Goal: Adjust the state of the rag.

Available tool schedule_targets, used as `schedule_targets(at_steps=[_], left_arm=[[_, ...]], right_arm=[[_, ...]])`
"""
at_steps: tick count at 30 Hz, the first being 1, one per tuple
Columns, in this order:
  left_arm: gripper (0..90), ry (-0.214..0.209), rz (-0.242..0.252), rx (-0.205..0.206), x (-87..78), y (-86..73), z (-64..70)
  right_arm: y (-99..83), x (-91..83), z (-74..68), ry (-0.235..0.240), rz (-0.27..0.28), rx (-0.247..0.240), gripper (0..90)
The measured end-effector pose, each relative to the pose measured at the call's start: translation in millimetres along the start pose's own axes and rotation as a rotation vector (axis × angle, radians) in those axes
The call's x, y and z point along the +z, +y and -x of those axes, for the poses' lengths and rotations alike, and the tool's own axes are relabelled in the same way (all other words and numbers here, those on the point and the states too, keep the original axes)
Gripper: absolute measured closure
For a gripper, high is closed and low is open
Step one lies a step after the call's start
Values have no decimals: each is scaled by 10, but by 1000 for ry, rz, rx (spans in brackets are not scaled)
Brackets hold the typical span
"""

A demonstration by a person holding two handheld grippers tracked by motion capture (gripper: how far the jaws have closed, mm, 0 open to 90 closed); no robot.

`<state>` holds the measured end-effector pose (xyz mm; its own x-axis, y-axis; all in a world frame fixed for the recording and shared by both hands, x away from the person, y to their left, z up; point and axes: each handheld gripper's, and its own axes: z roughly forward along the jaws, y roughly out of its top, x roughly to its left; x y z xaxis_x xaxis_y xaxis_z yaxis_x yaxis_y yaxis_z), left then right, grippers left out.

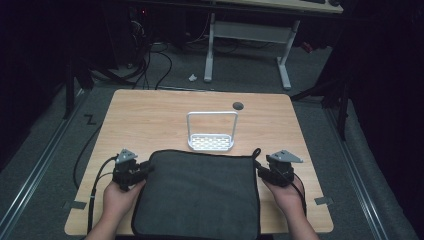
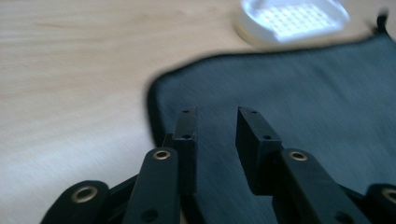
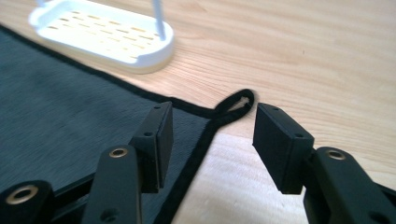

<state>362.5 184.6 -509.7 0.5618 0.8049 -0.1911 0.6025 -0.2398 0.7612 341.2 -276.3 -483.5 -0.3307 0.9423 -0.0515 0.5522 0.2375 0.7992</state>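
Setting: a dim room with a grey floor; a light wooden table sits in the middle of the high view, with cables and a white desk frame behind it.
Cloth: a dark grey cloth with black edging lies flat on the near half of the table, its near edge cut off by the bottom of the high view.
Rack: a small white slotted tray with a wire handle stands just beyond the cloth's far edge, very near it.
Left hand: the forearm comes in from the bottom; the left gripper points inward at the cloth's far left corner.
Left tongs: in the left gripper view the jaws stand a little apart over the cloth's rounded corner, clasping nothing; that view is blurred, so contact with the fabric cannot be told.
Right hand: the right gripper points inward at the far right corner.
Right tongs: spread wide, straddling the cloth's edge, with a small black hanging loop lying just ahead between them.
Hidden: both arms are cut off at the forearm.
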Motion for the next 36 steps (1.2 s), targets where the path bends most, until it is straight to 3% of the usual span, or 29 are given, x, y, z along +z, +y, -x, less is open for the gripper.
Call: schedule_targets(at_steps=[2, 3, 4, 5, 8, 9, 12, 19, 22, 23, 25, 27, 28, 30, 33, 34, 35, 36], left_arm=[[679, 2, -34, 43, -19, -158, 104], [677, -12, -45, 32, -14, -212, 121], [674, -12, -45, 32, -14, -212, 121], [671, -20, -58, 30, 3, -269, 138], [666, -19, -53, 33, 1, -306, 145], [664, -29, -48, 18, -4, -314, 145], [664, -33, -48, 31, -19, -337, 172], [662, -70, -55, 43, -7, -349, 256], [663, -118, -57, 64, 99, -313, 425], [662, -118, -57, 64, 99, -313, 425], [662, -172, -62, 96, 241, -260, 632], [662, -183, -62, 108, 270, -252, 685], [662, -201, -63, 129, 313, -241, 770], [652, -232, -74, 168, 358, -227, 916], [623, -231, -72, 173, 339, -223, 922], [613, -208, -54, 151, 302, -214, 840], [602, -208, -54, 151, 302, -214, 840], [594, -179, -35, 110, 276, -201, 720]], right_arm=[[-82, -107, -162, 67, 1, -20, 518], [-114, -119, -216, 96, -10, -23, 535], [-114, -119, -216, 96, -10, -23, 535], [-224, -115, -386, 160, -57, -52, 559], [-360, -84, -555, 185, -120, -93, 577], [-392, -64, -585, 186, -138, -106, 583], [-444, -12, -621, 176, -175, -128, 584], [-462, -10, -461, 134, -166, -96, 584], [-473, -15, -335, 96, -166, -73, 583], [-473, -15, -335, 96, -166, -73, 583], [-491, -26, -149, 39, -163, -45, 581], [-509, -40, -5, -9, -162, -26, 581], [-509, -40, -5, -9, -162, -26, 581], [-550, -66, 213, -61, -157, 25, 577], [-578, -97, 273, -59, -147, 51, 558], [-583, -112, 258, -60, -142, 47, 550], [-581, -127, 235, -52, -134, 35, 540], [-574, -141, 202, -47, -121, 21, 533]])
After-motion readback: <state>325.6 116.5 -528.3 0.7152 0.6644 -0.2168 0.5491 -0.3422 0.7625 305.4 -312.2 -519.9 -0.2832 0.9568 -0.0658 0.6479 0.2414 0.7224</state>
